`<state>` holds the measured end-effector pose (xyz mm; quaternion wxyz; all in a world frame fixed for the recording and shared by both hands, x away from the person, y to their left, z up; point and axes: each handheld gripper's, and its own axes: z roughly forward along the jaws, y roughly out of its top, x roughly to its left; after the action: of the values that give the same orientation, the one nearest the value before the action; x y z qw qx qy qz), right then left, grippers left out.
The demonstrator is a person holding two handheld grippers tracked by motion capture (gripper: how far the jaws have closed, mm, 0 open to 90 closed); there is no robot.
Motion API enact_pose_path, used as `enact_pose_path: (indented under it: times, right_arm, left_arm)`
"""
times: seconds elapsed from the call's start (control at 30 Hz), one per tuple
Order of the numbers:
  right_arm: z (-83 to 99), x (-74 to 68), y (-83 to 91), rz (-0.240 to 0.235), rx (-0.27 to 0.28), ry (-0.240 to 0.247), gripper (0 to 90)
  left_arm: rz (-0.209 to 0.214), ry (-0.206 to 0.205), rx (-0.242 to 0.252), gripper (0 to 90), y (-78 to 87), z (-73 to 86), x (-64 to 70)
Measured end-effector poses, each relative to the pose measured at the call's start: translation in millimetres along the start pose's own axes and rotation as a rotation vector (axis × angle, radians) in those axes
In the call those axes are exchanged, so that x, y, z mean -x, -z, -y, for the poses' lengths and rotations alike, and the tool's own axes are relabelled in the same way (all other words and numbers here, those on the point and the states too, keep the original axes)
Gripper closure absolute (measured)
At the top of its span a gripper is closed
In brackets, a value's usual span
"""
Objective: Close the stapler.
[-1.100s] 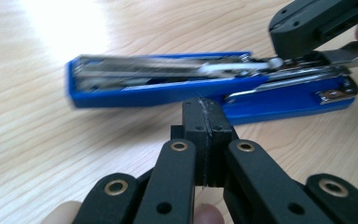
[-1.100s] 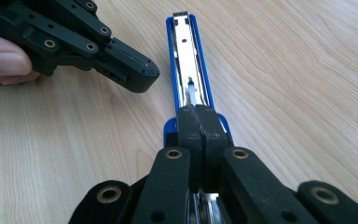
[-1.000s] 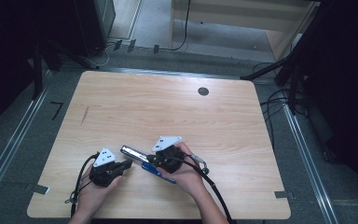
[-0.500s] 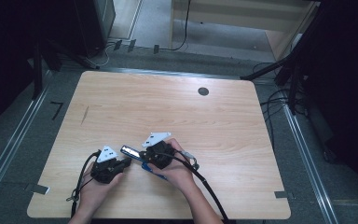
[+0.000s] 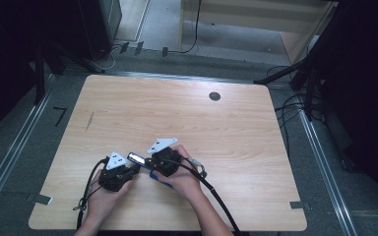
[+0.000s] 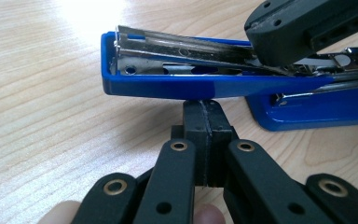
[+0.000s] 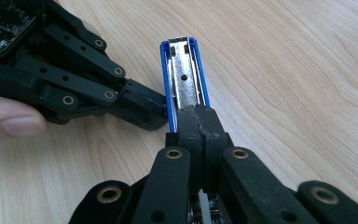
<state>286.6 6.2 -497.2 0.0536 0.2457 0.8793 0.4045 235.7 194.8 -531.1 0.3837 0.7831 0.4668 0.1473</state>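
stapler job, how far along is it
Done: the blue stapler is swung open, its metal staple channel exposed and raised off its base. In hand: the right gripper, jaws shut, presses on top of the channel, while the left gripper, jaws shut, touches the arm's blue side. Left: whether staples are loaded can't be told, and the stapler is not yet closed.

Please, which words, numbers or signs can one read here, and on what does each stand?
"7": black mark on the floor left of the table, perhaps only tape.
Circuit board on the left tongs: print too small to read.
Blue stapler: no text visible.
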Motion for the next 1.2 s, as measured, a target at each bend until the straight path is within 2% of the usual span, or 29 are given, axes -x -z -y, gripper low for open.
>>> enact_pose_path:
  times: [0.2,0.43,0.57,0.73,0.97,1.2]
  right_arm:
    - [-0.7,-0.5,1.8,0.000,0.005,0.006,90.0]
    - [-1.7,-1.1,9.3,0.009,0.030,0.006,90.0]
    - [-0.9,-1.9,14.6,0.013,0.042,0.014,90.0]
    - [0.0,-3.0,20.4,0.018,0.047,0.020,90.0]
    - [1.9,-3.8,28.9,0.023,0.059,0.019,90.0]
    - [5.5,-2.9,37.8,0.022,0.070,0.010,90.0]
  left_arm:
    - [-0.010,-0.006,0.022,90.0,2.8,-1.4,1.1]
    - [0.009,-0.008,0.083,90.0,8.4,-4.3,5.4]
    - [0.013,-0.023,0.084,90.0,7.8,-4.3,9.4]
    - [0.037,-0.019,0.085,90.0,6.9,-2.3,13.9]
    - [0.095,-0.026,0.084,90.0,5.2,0.5,29.9]
    - [0.112,-0.029,0.098,90.0,3.5,1.4,42.3]
